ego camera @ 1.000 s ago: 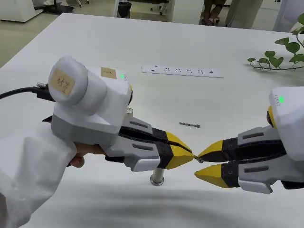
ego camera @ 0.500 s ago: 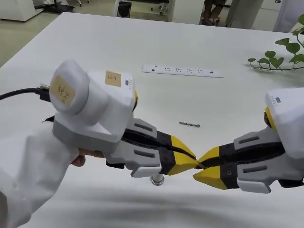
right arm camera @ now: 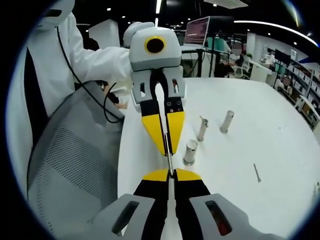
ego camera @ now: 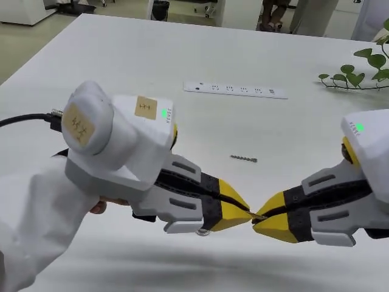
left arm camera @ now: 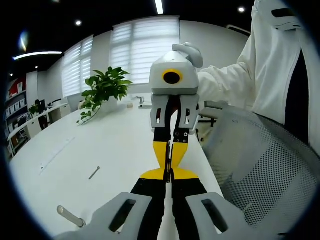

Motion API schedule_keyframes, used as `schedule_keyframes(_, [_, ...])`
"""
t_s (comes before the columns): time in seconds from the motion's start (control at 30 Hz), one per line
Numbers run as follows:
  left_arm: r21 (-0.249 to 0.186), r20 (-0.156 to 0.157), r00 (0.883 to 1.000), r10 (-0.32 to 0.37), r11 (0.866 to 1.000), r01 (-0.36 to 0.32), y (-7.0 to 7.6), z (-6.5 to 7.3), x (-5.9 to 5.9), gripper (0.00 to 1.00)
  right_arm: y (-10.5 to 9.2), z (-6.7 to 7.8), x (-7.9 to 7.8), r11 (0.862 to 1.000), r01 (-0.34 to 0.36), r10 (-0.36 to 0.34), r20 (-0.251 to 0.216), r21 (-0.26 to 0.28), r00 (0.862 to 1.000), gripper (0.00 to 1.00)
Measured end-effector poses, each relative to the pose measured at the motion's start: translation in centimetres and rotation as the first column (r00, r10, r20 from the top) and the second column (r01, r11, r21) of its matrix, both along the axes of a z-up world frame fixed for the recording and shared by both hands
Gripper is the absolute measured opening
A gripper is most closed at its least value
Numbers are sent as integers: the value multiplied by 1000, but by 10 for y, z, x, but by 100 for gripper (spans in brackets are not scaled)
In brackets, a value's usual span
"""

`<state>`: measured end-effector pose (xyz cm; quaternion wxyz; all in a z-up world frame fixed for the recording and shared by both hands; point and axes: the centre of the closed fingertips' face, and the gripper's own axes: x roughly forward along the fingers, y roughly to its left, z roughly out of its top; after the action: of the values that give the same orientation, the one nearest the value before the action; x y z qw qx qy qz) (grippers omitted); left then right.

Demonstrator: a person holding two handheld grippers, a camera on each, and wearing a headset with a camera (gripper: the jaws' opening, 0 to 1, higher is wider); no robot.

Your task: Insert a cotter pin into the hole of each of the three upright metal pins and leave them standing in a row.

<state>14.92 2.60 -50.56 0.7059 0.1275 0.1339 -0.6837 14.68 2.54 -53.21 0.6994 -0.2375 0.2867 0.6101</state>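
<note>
A thin cotter pin (ego camera: 256,215) bridges the two grippers tip to tip above the white table (ego camera: 121,67). My left gripper (ego camera: 245,211) is shut on one end and my right gripper (ego camera: 258,220) is shut on the other. In the right gripper view the cotter pin (right arm camera: 169,159) runs from my right gripper (right arm camera: 170,173) into the facing left gripper (right arm camera: 167,151). Three upright metal pins stand in a row: nearest (right arm camera: 190,151), middle (right arm camera: 202,130) with a thin piece at its top, and farthest (right arm camera: 226,121). One metal pin (ego camera: 202,232) peeks out under the left gripper.
A loose cotter pin (ego camera: 244,159) lies on the table beyond the grippers, also seen as the loose cotter pin (right arm camera: 256,172). A white power strip (ego camera: 235,90) lies farther back. A leafy plant (ego camera: 358,72) sits at the far right edge. A mesh chair (right arm camera: 75,165) stands beside the table.
My right gripper's jaws, open a second ago, have shut on the free end of the cotter pin held by the left gripper. Both grippers sank slightly.
</note>
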Motion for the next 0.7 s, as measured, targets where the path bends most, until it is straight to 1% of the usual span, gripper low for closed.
schedule_keyframes(0.07, [15,2,1000,-3,1000,3,1,-3,-1,0,0,2,-1,1000,-16,16,0,-3,1000,0])
schedule_keyframes(0.1, [17,-8,1000,1,1000,-1,2,-4,-2,0,1,3,-2,1000,-25,25,2,1,1000,0])
schedule_keyframes(0.13, [13,-10,1000,2,1000,-2,2,-4,-2,0,2,4,-3,999,-38,38,8,4,999,0])
schedule_keyframes(0.17, [-2,-17,1000,3,1000,-3,2,-3,-3,0,2,6,-5,998,-56,56,8,3,998,0])
schedule_keyframes(0.2, [-5,-18,1000,6,1000,-7,2,-2,-4,0,2,7,-4,999,-54,54,5,4,999,0])
schedule_keyframes(0.27, [-10,-13,1000,8,1000,-9,2,-1,-5,0,2,8,-6,998,-61,61,-1,1,998,0])
schedule_keyframes(0.37, [-8,-2,1000,12,1000,-12,2,-1,-4,0,2,9,-6,997,-71,71,11,-7,997,0])
schedule_keyframes(0.43, [-7,-3,1000,14,1000,-14,2,0,-4,0,3,9,-6,997,-75,76,12,-11,997,0])
schedule_keyframes(0.47, [-6,-25,999,21,1000,-21,3,-1,-4,0,4,9,-7,997,-80,80,11,-11,997,0])
schedule_keyframes(0.5, [-5,-38,999,23,1000,-24,3,-1,-4,0,4,9,-7,997,-81,81,10,-11,997,0])
schedule_keyframes(0.53, [1,-41,999,22,1000,-22,4,-1,-4,0,4,9,-8,996,-84,84,9,-12,996,0])
schedule_keyframes(0.57, [4,-16,1000,27,1000,-27,6,-2,-2,3,5,9,-8,996,-85,85,9,-10,996,0])
schedule_keyframes(0.6, [7,-14,999,41,999,-40,8,-2,0,6,5,9,-8,996,-86,86,8,-11,996,0])
schedule_keyframes(0.67, [24,-1,998,66,998,-66,12,-5,6,20,4,8,-6,997,-83,83,15,-8,996,0])
schedule_keyframes(0.7, [39,9,997,79,996,-79,15,-8,9,25,3,7,-4,997,-80,80,17,-19,997,0])
